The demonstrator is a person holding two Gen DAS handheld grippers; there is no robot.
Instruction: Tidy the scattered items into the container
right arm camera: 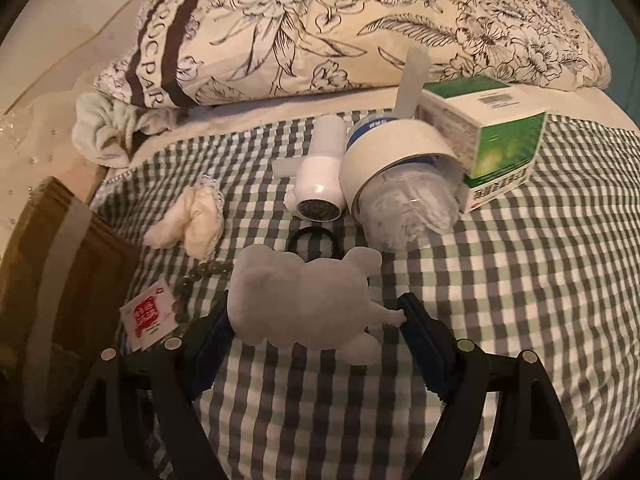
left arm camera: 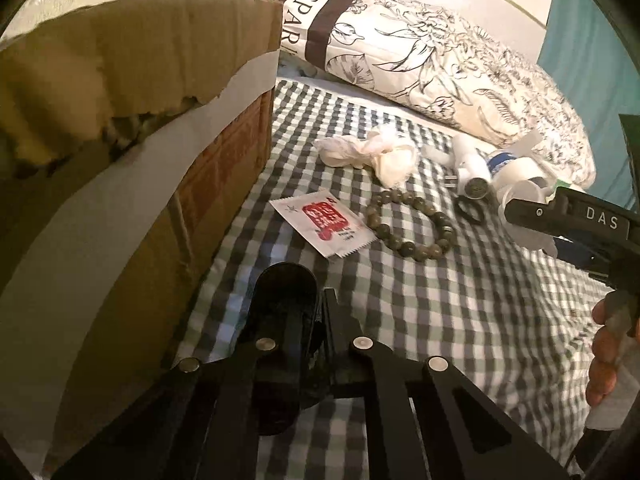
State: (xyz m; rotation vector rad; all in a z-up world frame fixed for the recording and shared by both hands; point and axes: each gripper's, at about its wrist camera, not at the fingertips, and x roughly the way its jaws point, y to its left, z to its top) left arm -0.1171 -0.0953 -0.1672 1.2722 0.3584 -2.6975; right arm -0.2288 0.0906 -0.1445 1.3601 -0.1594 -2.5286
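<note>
Cardboard formed the far left of the scene: a brown box (left arm camera: 132, 184) with a torn flap stood on a green checked bedspread (left arm camera: 460, 320), serving as the container. Just right of its wall, the left gripper (left arm camera: 312, 312) was seen clamped on a dark, rounded object (left arm camera: 286, 304) whose identity could not be told; the box lay close on that gripper's left. Ahead of it, a white sachet with a red label (left arm camera: 324, 226) and a bead bracelet (left arm camera: 412, 224) lay side by side, with a crumpled white cloth (left arm camera: 372, 154) beyond them. Further right, a white cylindrical device (right arm camera: 318, 184), a black hair tie (right arm camera: 314, 242), a roll of white tape (right arm camera: 396, 164) around a clear plastic bottle (right arm camera: 408, 212), and a green and white carton (right arm camera: 488, 148) were clustered near a floral pillow (right arm camera: 360, 28). At the far right, the right gripper (right arm camera: 316, 320) was held with its jaws spread wide on either side of a flat, pale, cloud-shaped piece (right arm camera: 304, 304); whether both pads touched it could not be told. The piece's long axis ran across the gap from pad to pad. The box lay well to this gripper's left, so a leftward carry was judged likely once the jaws were closed.
</note>
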